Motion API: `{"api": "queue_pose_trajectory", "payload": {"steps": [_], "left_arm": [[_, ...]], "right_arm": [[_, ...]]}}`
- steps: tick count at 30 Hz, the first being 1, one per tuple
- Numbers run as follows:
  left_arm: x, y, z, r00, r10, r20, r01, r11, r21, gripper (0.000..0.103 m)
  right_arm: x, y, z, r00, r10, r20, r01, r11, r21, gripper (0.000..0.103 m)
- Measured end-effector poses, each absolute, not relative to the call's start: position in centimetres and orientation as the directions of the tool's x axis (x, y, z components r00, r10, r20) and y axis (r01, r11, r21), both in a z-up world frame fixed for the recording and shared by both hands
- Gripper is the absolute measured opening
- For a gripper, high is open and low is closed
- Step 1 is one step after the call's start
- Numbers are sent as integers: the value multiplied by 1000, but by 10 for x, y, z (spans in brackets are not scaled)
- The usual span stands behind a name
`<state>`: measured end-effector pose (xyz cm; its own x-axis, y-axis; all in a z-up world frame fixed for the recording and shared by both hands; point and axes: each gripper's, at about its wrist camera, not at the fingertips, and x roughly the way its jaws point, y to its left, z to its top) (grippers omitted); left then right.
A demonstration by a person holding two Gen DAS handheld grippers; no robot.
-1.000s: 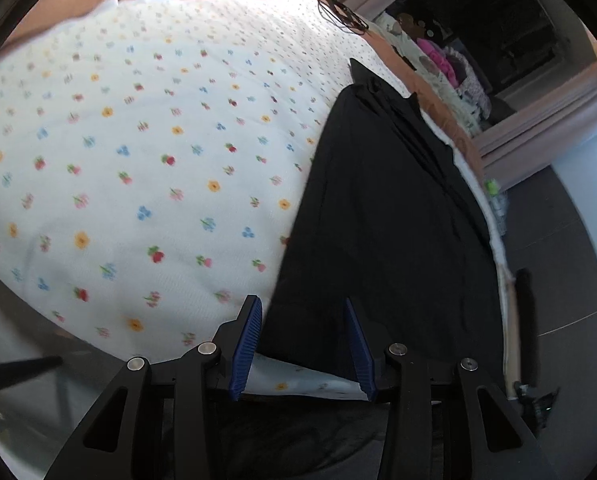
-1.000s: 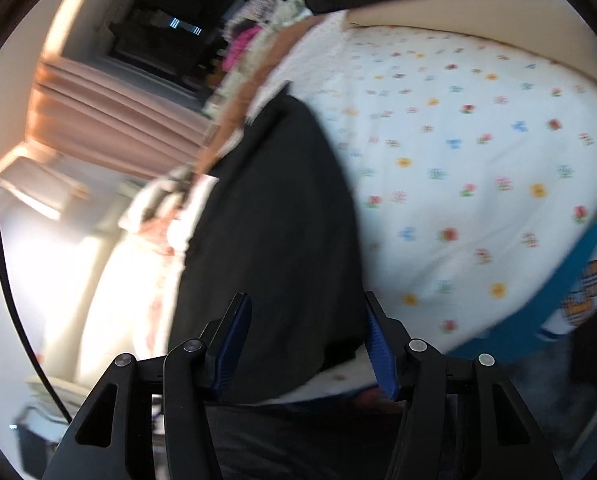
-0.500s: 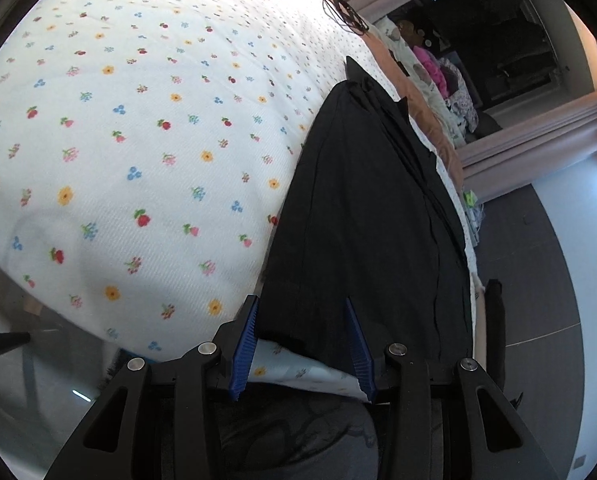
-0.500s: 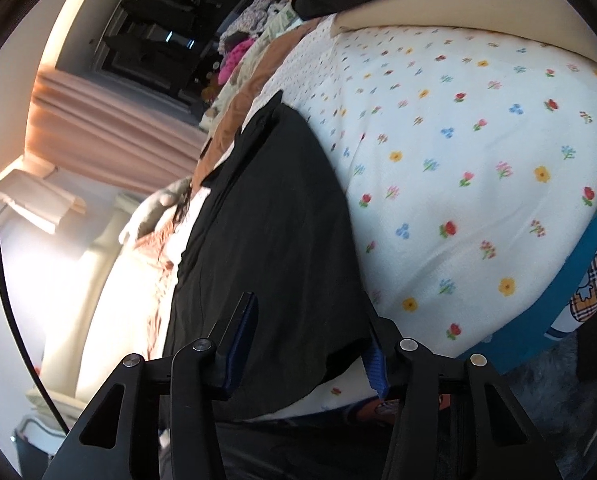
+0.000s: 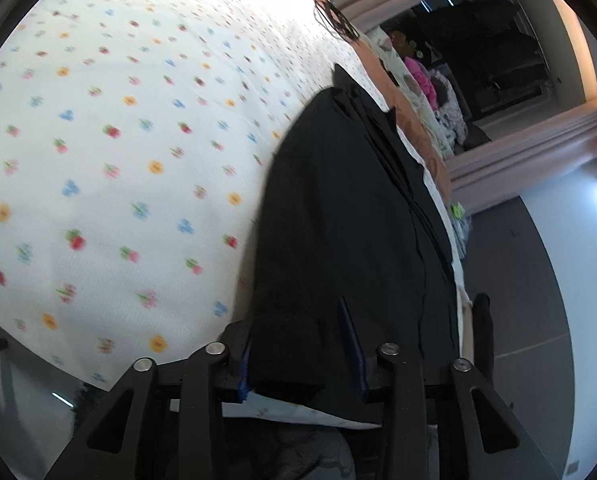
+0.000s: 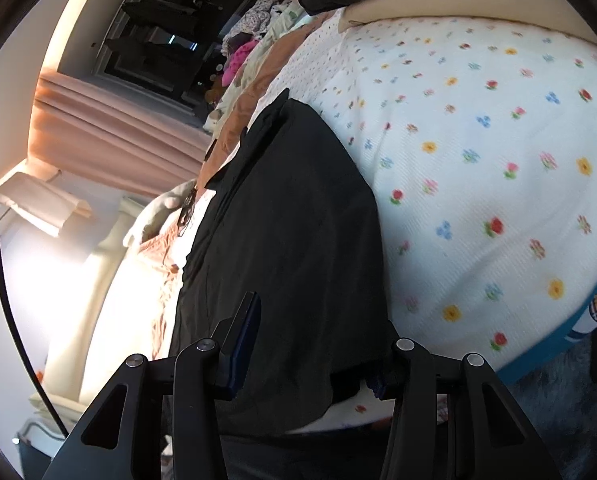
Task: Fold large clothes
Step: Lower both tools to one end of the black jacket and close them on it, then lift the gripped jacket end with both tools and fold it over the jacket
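In the left wrist view, a black garment lies lengthwise along the bed's flowered sheet; the left hand-held gripper narrows around its near hem. In the right wrist view, the right hand-held gripper likewise narrows around the garment's near edge.

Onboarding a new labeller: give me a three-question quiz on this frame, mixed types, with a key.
1. True or false: the black garment lies on a plain grey sheet.
2. Multiple choice: what lies between the fingers of the left tongs? A) a pillow B) the near edge of the black garment C) nothing
3. Fill in: the bedspread is white with a ____ print.

Key
1. False: it lies on the flowered bedspread.
2. B; these tongs are closing, and so are the right tongs, which straddle the same garment's edge.
3. Flower.
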<state>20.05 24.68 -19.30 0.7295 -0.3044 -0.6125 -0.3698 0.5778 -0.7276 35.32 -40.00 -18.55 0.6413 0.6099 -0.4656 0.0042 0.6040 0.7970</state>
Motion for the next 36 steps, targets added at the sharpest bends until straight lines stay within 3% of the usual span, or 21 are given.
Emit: {"api": "queue_pose_trajectory", "payload": {"steps": [4, 6, 9, 13, 36], "left_arm": [[202, 252, -198, 721, -311, -619, -387, 560, -732, 31], [204, 248, -198, 713, -317, -626, -380, 575, -725, 30], [207, 243, -195, 692, -282, -665, -403, 614, -679, 13], [198, 245, -187, 737, -255, -626, -389, 598, -701, 3], [92, 232, -5, 936, -172, -308, -125, 655, -745, 1]], "right_arm": [[360, -402, -185, 654, 581, -484, 36, 615, 787, 31], [362, -407, -188, 660, 563, -497, 75, 609, 789, 16], [359, -412, -189, 662, 548, -512, 104, 609, 786, 5], [352, -411, -168, 687, 536, -491, 57, 634, 771, 4], [258, -408, 17, 760, 612, -220, -272, 607, 747, 4]]}}
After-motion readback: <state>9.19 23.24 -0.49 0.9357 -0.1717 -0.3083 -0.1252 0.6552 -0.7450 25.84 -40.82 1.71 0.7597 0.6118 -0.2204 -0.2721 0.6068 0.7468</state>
